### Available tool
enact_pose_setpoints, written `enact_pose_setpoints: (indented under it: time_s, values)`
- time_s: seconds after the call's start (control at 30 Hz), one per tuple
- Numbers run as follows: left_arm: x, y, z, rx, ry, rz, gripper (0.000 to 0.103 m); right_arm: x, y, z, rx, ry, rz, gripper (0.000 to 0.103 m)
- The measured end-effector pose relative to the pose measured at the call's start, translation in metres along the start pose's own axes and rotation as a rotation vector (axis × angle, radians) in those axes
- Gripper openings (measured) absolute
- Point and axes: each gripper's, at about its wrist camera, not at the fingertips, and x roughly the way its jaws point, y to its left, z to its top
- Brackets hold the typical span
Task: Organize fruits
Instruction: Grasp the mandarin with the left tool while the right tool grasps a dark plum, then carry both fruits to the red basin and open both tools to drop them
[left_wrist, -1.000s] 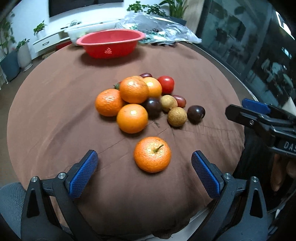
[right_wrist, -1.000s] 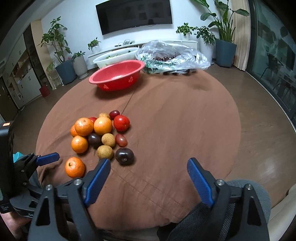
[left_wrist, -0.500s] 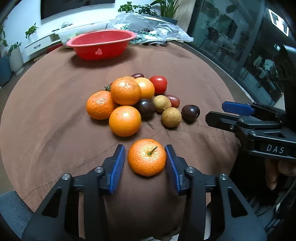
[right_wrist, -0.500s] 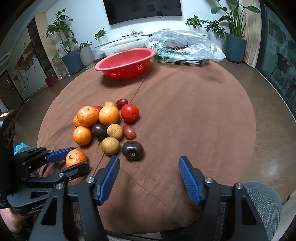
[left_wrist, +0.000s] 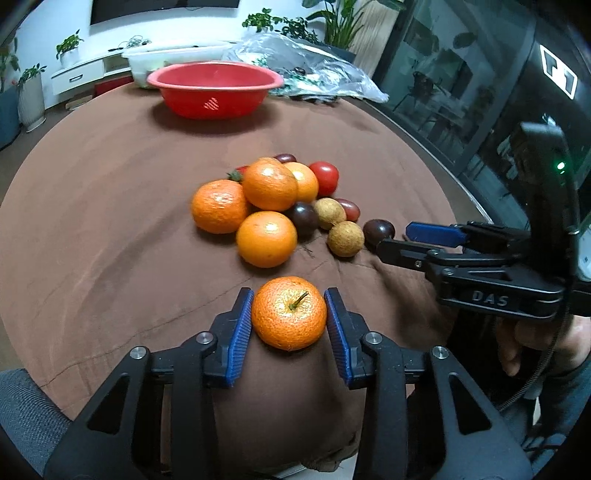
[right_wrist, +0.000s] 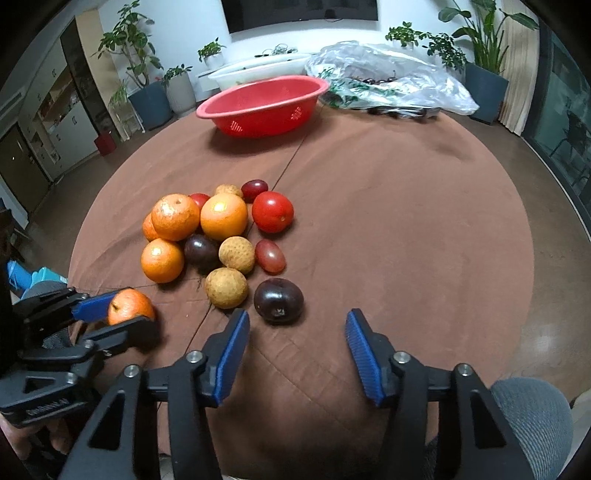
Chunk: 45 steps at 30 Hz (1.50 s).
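Observation:
My left gripper (left_wrist: 289, 314) is shut on a stemmed orange mandarin (left_wrist: 289, 313) at the near edge of the brown table; it also shows in the right wrist view (right_wrist: 129, 306). A pile of fruit lies mid-table: oranges (left_wrist: 266, 239), a red tomato (left_wrist: 324, 178), tan longans (left_wrist: 345, 239) and dark plums (left_wrist: 377, 229). My right gripper (right_wrist: 295, 349) is open and empty, just short of a dark plum (right_wrist: 279, 300). A red basket (left_wrist: 214, 89) stands at the far side.
A crumpled clear plastic bag (right_wrist: 391, 79) with dark fruit lies behind the red basket (right_wrist: 264, 103). A white tub (right_wrist: 258, 68) stands behind it. The brown tablecloth (right_wrist: 406, 221) stretches to the right. Potted plants and glass walls surround the table.
My left gripper moved forward and shut on the near mandarin. My right gripper advanced toward the dark plum and narrowed somewhat, still open.

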Motion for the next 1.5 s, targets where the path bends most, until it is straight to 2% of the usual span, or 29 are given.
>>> enact_pose_setpoints:
  time_s: [0.1, 0.47, 0.67, 1.1, 1.33, 1.5]
  values:
    - [-0.004, 0.007, 0.001, -0.015, -0.009, -0.009, 0.036, 0.006, 0.003, 0.002, -0.022, 0.012, 0.000, 0.051]
    - [-0.004, 0.015, -0.002, -0.034, -0.014, -0.041, 0.036, 0.014, 0.007, 0.009, -0.080, 0.009, -0.009, 0.045]
    - [-0.003, 0.015, -0.002, -0.034, -0.013, -0.041, 0.036, 0.014, 0.012, 0.008, -0.113, 0.006, 0.015, 0.031]
    - [-0.016, 0.023, 0.006, -0.035, -0.043, -0.027, 0.036, -0.001, -0.003, 0.012, -0.042, -0.013, 0.056, 0.029]
    - [-0.037, 0.046, 0.042, -0.023, -0.101, 0.009, 0.036, -0.018, -0.030, 0.033, 0.036, -0.066, 0.081, 0.029]
    - [-0.049, 0.059, 0.096, 0.031, -0.156, 0.059, 0.036, -0.032, -0.042, 0.073, 0.043, -0.129, 0.099, 0.029]
